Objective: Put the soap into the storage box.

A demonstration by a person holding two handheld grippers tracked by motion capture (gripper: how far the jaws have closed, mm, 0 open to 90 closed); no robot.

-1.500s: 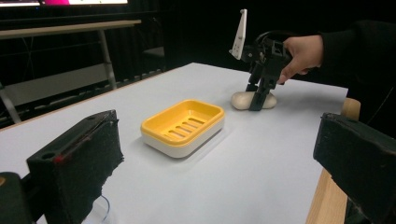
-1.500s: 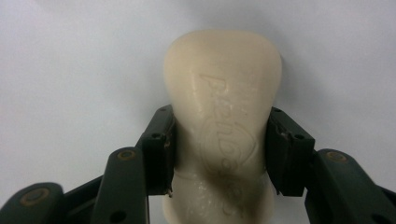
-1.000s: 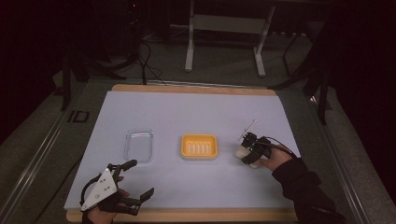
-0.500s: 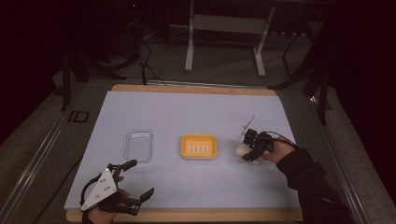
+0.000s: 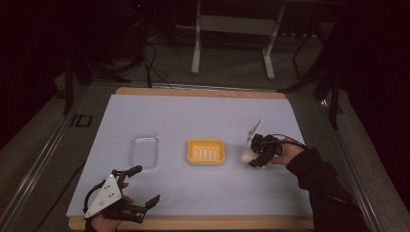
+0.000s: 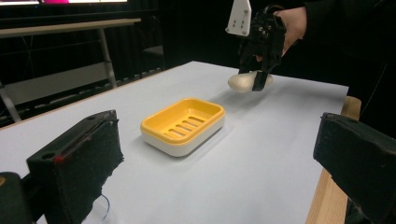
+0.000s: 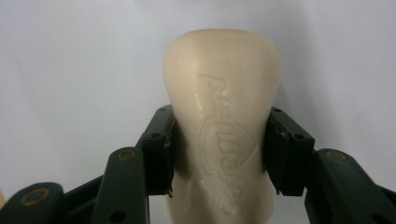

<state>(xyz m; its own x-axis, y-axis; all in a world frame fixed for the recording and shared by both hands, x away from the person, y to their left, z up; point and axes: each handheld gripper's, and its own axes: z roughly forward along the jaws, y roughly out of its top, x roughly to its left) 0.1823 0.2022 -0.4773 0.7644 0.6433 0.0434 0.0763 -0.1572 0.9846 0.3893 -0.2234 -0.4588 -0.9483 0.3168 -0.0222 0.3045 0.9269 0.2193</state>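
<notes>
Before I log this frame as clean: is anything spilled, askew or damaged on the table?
Nothing stands out. The right gripper holds the cream soap bar squarely between its pads, above the mat. The yellow soap dish and the clear lid lie flat and apart. No spill shows.

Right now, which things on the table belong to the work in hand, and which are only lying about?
In the job:
- soap bar, clamped in the right tongs
- yellow soap dish, likely where it goes

Lying about:
- clear plastic tray
- left tongs, open and idle near the table edge
</notes>
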